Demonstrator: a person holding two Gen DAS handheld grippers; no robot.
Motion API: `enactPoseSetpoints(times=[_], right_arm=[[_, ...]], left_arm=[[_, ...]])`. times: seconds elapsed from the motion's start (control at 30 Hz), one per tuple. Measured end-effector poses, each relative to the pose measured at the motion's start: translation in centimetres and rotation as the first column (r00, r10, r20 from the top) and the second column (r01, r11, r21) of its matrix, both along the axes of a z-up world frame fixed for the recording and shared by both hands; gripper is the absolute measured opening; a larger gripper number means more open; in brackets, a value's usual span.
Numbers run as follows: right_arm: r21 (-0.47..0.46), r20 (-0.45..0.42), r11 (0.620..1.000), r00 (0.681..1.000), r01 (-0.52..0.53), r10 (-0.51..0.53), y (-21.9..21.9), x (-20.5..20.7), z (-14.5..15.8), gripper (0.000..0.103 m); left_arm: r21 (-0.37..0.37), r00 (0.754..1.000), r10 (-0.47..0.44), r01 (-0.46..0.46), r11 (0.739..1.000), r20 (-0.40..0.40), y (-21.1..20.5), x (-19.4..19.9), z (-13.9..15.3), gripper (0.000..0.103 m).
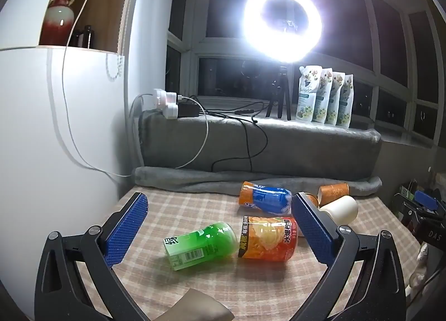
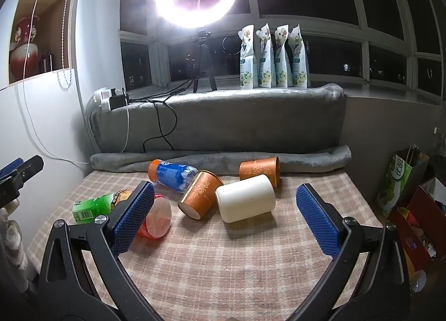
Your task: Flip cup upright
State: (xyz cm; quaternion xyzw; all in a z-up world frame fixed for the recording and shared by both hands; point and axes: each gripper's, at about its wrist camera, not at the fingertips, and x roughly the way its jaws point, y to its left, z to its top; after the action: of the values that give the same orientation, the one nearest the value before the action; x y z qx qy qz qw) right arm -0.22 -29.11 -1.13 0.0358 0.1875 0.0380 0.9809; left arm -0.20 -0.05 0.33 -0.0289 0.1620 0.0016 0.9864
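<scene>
**Both tools waiting wide over a scatter of toppled cups**

The right tool [image 2: 224, 208] is hovering low over the desk [image 2: 223, 265] with its blue pads spread wide apart and nothing between them. It is facing the white cup [image 2: 245, 198], which is lying on its side in the gap ahead of the fingers, so the wide spread looks chosen to take the cup's full body. Just left of that cup, and touching it, a patterned orange paper cup [image 2: 199, 194] is lying tilted with its base toward the camera; a second orange paper cup [image 2: 259, 170] is lying behind, close against the rolled grey blanket [image 2: 223, 158] at the desk's far edge.

The left tool [image 1: 220, 226] is likewise gaping and empty, aiming at the other cluster: a green printed cup [image 1: 200, 245] on its side, end to end with an orange-red printed cup [image 1: 267, 238], and a blue-and-orange cup [image 1: 264, 199] lying farther back. The blanket is probably acting as a stop, keeping rolling cups from leaving the desk.

No cup is standing yet, so the task seems to be at its start. The white cup looks the readiest target for the right tool, though its smooth round side could roll away under a glancing touch.
</scene>
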Motion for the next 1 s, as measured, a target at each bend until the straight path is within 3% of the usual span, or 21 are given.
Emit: enactPoseSetpoints(times=[1.0], right_arm=[[0.001, 0.000, 1.000, 1.000, -0.005, 0.005, 0.09, 0.09, -0.40, 0.103]], left_arm=[[-0.003, 1.000, 0.005, -0.005, 1.000, -0.009, -0.19, -0.08, -0.16, 0.102]])
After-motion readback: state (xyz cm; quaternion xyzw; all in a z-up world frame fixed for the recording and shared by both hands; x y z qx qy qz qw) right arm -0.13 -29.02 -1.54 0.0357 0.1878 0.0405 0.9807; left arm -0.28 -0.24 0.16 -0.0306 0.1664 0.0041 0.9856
